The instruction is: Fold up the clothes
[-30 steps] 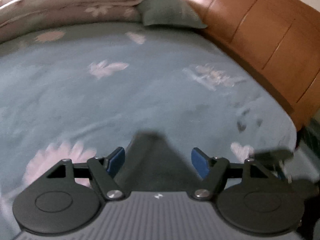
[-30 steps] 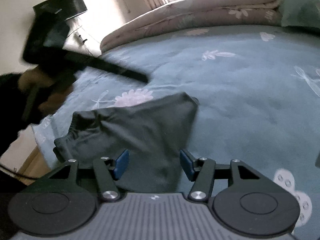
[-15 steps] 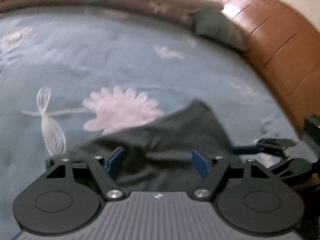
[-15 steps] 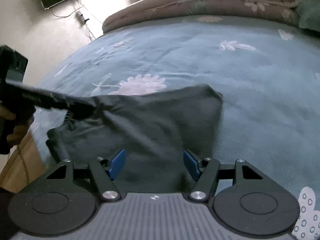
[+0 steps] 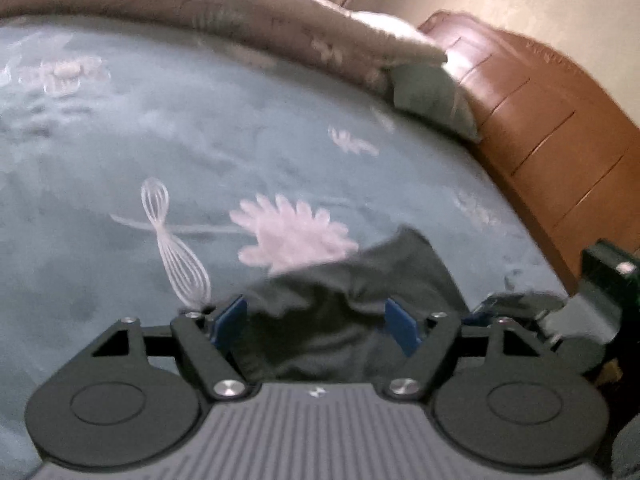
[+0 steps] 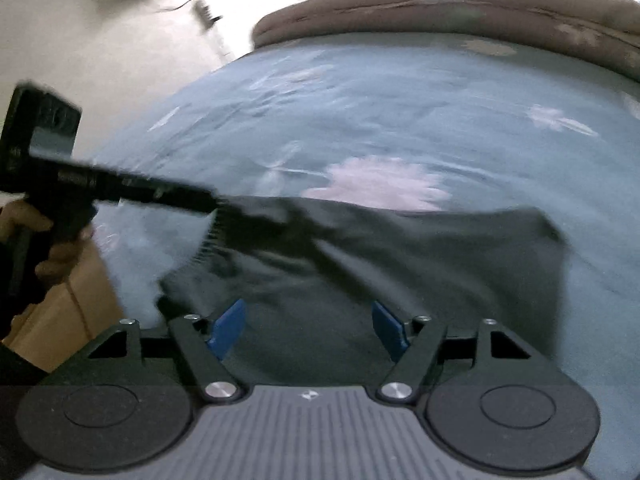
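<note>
A dark garment (image 6: pixel 420 272) lies rumpled near the bed's (image 5: pixel 200 140) front edge, one corner pointing toward the headboard (image 5: pixel 560 132). The left tongs (image 5: pixel 316 328) stand wide, blue pads clear of the cloth below them, holding nothing. The right tongs (image 6: pixel 308 328) have just been opening and are also wide, over the garment without gripping it. Beyond the garment, the bedspread is open up to the folded quilt (image 6: pixel 460 4) at the far edge.

Black gripper (image 5: pixel 316 326), blue pads (image 5: pixel 229 320), silver screws.
</note>
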`<state>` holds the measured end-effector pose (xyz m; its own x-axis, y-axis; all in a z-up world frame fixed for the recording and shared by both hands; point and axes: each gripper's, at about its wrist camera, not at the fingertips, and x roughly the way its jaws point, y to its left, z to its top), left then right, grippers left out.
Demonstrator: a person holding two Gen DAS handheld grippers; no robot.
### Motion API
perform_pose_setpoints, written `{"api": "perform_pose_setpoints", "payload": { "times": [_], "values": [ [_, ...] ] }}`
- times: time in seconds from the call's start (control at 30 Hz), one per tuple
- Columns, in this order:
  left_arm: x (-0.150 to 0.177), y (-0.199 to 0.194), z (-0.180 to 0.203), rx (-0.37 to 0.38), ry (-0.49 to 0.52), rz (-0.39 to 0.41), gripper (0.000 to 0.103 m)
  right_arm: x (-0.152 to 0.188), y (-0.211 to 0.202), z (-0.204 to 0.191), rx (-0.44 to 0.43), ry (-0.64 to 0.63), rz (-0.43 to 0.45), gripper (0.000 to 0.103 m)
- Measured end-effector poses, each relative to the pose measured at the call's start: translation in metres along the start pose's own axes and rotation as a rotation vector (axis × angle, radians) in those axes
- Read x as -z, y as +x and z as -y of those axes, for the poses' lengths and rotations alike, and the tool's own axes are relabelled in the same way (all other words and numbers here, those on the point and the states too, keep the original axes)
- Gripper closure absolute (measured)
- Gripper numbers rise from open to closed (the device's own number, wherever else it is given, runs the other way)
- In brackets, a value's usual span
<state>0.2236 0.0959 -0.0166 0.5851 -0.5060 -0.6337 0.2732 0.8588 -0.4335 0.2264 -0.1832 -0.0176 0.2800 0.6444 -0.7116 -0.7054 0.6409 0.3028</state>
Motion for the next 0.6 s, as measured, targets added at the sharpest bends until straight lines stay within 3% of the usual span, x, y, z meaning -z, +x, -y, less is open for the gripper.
{"api": "perform_pose_setpoints", "payload": {
  "times": [0.13,0.27,0.43,0.53,0.6],
  "values": [
    [0.004,-0.009,-0.012,-0.004,-0.010,0.026,0.026,-0.004,0.041,-0.029,-0.094,0.000,-0.086,0.027],
    [0.013,-0.020,-0.028,0.001,-0.029,0.020,0.026,-0.014,0.046,-0.059,-0.161,-0.051,-0.084,0.027],
    [0.014,-0.031,-0.043,0.016,-0.041,0.039,0.026,-0.025,0.043,-0.049,0.017,0.005,-0.057,0.027],
    [0.012,-0.031,-0.047,0.022,-0.044,0.042,0.026,-0.023,0.056,-0.037,0.037,0.098,-0.089,0.025],
    [0.011,-0.029,-0.047,0.038,-0.039,0.030,0.026,-0.024,0.062,-0.047,-0.007,0.080,-0.099,0.021]
  ]
}}
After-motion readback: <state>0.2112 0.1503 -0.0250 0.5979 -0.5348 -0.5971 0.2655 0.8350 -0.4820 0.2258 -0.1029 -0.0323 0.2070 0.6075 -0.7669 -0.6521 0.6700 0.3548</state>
